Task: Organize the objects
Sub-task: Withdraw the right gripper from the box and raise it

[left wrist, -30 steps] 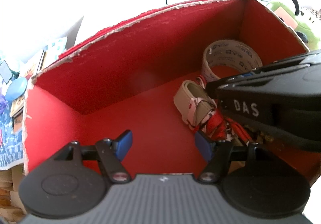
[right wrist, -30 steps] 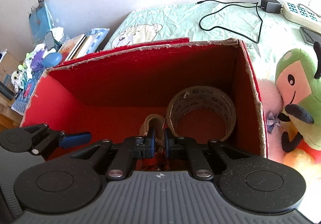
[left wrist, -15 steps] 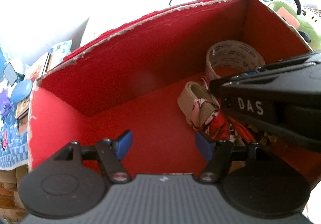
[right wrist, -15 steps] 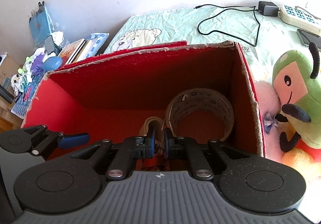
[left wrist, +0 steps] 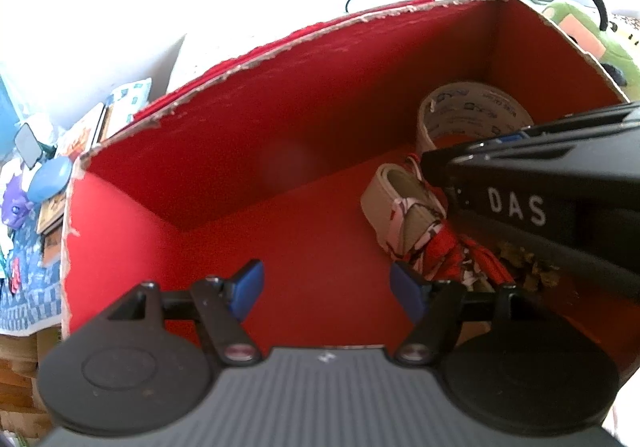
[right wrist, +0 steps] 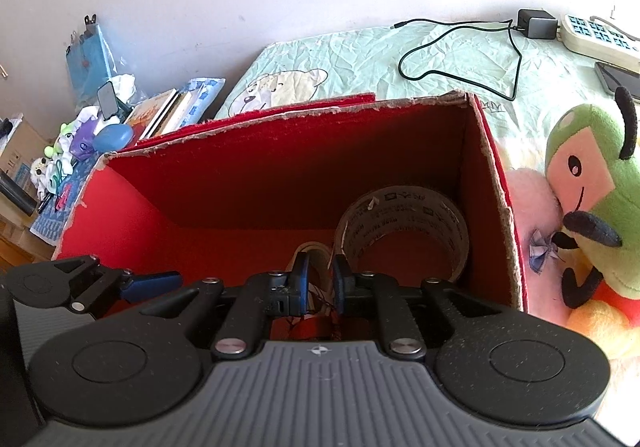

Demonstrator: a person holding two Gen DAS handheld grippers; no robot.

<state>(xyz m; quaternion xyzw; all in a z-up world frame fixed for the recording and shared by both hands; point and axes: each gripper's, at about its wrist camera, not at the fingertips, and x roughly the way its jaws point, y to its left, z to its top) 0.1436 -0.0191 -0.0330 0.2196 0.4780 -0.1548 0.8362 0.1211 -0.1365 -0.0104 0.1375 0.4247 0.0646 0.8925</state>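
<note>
Right gripper (right wrist: pixel 320 274) jaws newly parted above tassel bundle (left wrist: pixel 408 223), beside tape roll (right wrist: pixel 404 223).

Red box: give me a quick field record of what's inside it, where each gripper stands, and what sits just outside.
container: red box, open top, on the bed cover
inside, far right corner: tape roll, on edge
inside, beside tape: red and white bundle on the floor
right gripper: inside box, over the bundle, jaws have just been opening, narrow gap, bundle between them
left gripper: open, nothing between the jaws, over bare floor
outside, right: green plush toy
</note>
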